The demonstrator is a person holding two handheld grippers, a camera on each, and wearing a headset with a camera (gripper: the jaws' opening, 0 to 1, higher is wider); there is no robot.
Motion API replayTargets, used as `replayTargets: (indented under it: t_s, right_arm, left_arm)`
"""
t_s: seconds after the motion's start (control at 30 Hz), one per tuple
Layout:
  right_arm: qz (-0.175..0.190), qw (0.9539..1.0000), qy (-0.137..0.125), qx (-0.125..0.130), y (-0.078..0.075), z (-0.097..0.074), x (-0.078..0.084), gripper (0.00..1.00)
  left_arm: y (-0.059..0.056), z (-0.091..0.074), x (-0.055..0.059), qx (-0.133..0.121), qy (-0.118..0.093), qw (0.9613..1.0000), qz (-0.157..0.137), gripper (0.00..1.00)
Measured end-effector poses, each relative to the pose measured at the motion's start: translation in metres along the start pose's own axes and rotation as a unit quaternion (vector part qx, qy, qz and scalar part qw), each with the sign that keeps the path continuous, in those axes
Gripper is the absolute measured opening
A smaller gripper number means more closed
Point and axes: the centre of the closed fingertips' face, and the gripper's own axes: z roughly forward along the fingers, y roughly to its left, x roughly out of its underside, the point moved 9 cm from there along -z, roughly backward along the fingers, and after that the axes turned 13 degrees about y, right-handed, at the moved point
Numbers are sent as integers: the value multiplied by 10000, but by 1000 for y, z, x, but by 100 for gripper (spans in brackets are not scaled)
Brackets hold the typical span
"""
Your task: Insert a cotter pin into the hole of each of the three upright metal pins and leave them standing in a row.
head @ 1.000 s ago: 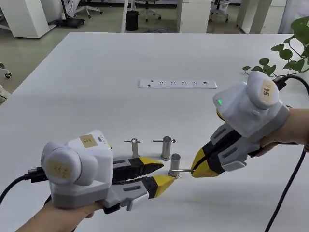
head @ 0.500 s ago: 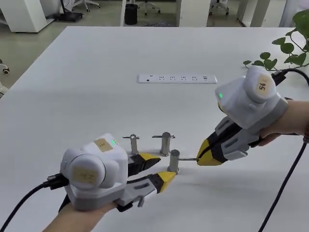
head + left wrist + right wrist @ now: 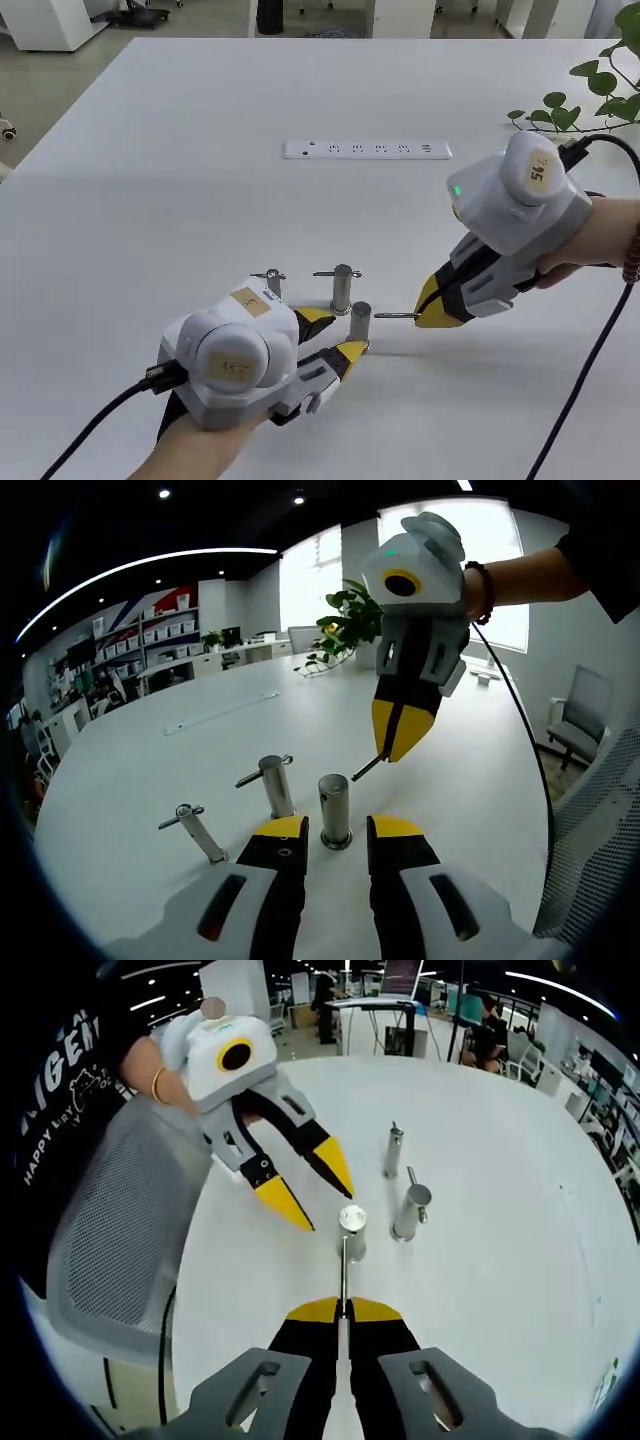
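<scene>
1. Your left gripper (image 3: 340,333) has its jaws apart by a narrow gap. One yellow tip is on each side of the nearest metal pin (image 3: 334,810). I cannot tell whether the tips touch it.
2. This pin stands upright on the white table (image 3: 200,180), just ahead of the left jaws in the left gripper view.
3. Your right gripper (image 3: 340,1310) has its jaws closed together on a cotter pin (image 3: 342,1270). It holds the cotter pin by one end, and the rest points straight forward.
4. The free end of the cotter pin reaches the side of the nearest metal pin, just under its top. I cannot tell if it is already inside the hole.
5. The middle metal pin (image 3: 342,288) stands just behind the nearest one and has a cross pin (image 3: 330,272) through its top.
6. The far metal pin (image 3: 272,283) stands to the left of it, apart, and also carries a cross pin.
7. A power strip (image 3: 366,150) lies further away on the table, and a green plant (image 3: 590,90) is at the right edge.
</scene>
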Motion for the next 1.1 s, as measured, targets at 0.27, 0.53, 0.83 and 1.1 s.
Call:
replayTargets:
  t_s: [0.27, 0.53, 0.83, 1.1]
  right_arm:
    - [-23, 10000, -12, -33, -5, 4, 1, 0]
    - [-70, 9999, -30, -102, -7, 7, 0, 0]
    - [-108, 9998, -32, -134, -7, 7, 0, 0]
    - [-106, 9999, -84, -81, -8, 6, -2, 0]
  left_arm:
    - [0, 13, 0, 7, 77, 10000, -48, 20]
    - [1, 23, 3, 33, 196, 9997, -159, 19]
    - [0, 27, 5, 27, 256, 9996, -139, 16]
    - [0, 28, 4, 18, 251, 9996, -138, 12]
